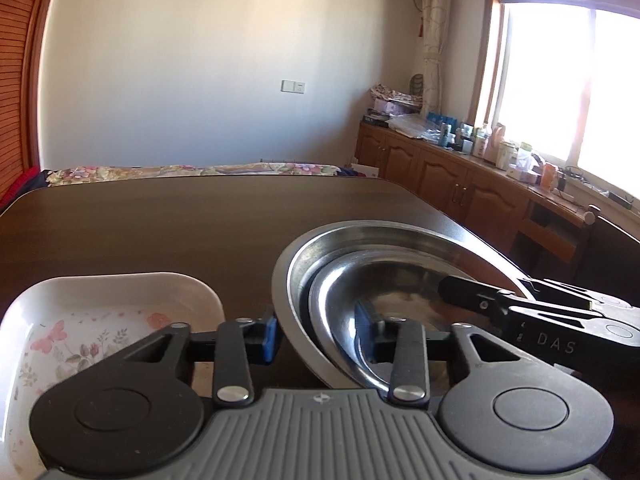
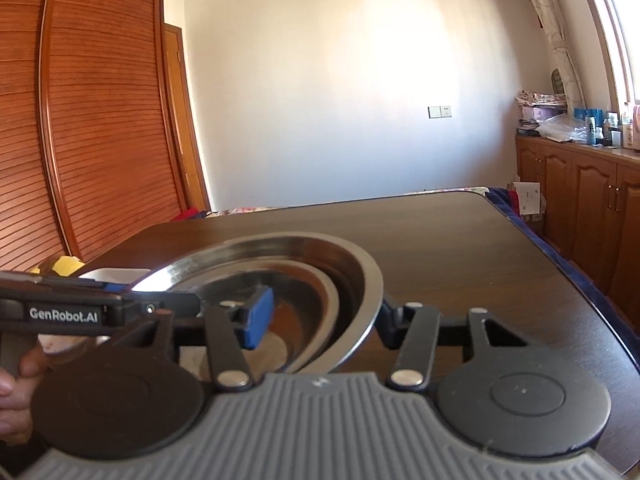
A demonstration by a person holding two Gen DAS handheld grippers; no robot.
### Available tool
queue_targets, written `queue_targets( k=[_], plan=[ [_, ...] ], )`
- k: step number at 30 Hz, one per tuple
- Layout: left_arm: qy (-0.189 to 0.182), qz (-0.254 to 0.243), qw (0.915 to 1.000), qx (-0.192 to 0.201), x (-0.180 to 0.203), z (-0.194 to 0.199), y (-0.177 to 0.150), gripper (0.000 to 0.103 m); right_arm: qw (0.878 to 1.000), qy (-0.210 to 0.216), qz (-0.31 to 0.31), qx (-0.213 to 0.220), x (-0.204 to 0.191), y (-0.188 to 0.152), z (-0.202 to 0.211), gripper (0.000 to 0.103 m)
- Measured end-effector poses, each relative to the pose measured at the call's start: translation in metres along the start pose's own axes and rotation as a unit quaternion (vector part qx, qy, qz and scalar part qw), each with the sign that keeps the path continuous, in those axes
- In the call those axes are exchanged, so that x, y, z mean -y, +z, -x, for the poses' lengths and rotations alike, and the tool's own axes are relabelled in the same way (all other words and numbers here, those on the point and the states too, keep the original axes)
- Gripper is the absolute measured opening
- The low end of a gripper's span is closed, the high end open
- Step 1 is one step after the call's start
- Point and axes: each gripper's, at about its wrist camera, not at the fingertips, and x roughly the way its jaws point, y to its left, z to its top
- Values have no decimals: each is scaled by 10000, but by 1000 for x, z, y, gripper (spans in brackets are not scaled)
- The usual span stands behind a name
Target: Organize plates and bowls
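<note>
Steel nested bowls, a small round one inside a larger, sit on the dark wooden counter with their rims between my left claw and right claw, both spread, so I judge closing and lifting together comes next.

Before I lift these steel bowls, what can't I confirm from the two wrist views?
1. Left wrist view: whether the left gripper actually clamps the large steel bowl and inner bowl; the rims overlap its pads.
2. Right wrist view: the right gripper has its far finger hidden behind the bowl rim.
3. Left wrist view: white floral dish, near side covered by the gripper body.
4. Right wrist view: yellow object, mostly behind the left gripper.
</note>
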Motion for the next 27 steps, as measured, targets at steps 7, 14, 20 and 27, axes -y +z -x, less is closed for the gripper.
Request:
queue_targets(
  k=[7, 14, 20, 27],
  plan=[
    [3, 30, 10000, 70, 0, 10, 7, 36, 9998, -1, -171, 34, 4, -1, 1, 42],
    [-48, -20, 9997, 252, 1, 27, 18, 36, 9997, 36, -176, 178, -1, 6, 6, 42],
    [-4, -26, 9994, 352, -8, 35, 27, 36, 9997, 131, -167, 138, -5, 18, 4, 42],
    [144, -23, 9991, 392, -20, 41, 31, 36, 9993, 355, 13, 137, -14, 24, -4, 42]
  ],
)
